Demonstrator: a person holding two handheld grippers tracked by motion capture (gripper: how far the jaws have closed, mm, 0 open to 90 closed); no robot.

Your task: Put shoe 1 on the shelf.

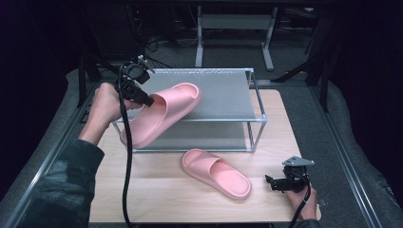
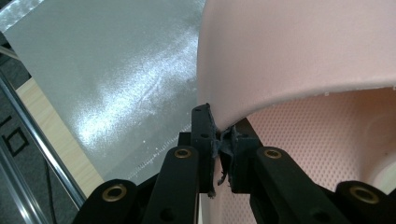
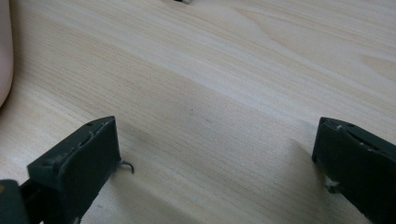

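Observation:
A pink slide sandal hangs tilted, its toe over the top shelf of a metal rack and its heel lower at the rack's left front. My left gripper is shut on the edge of its strap; in the left gripper view the jaws pinch the strap's rim tightly. The second pink sandal lies flat on the wooden table in front of the rack. At the table's front right my right gripper rests low, its jaws wide open over bare wood with nothing between them.
The rack has a grey top shelf and a lower shelf, framed by thin metal bars. A black cable trails from the left gripper down across the table. The second sandal's edge shows to the left of the right gripper.

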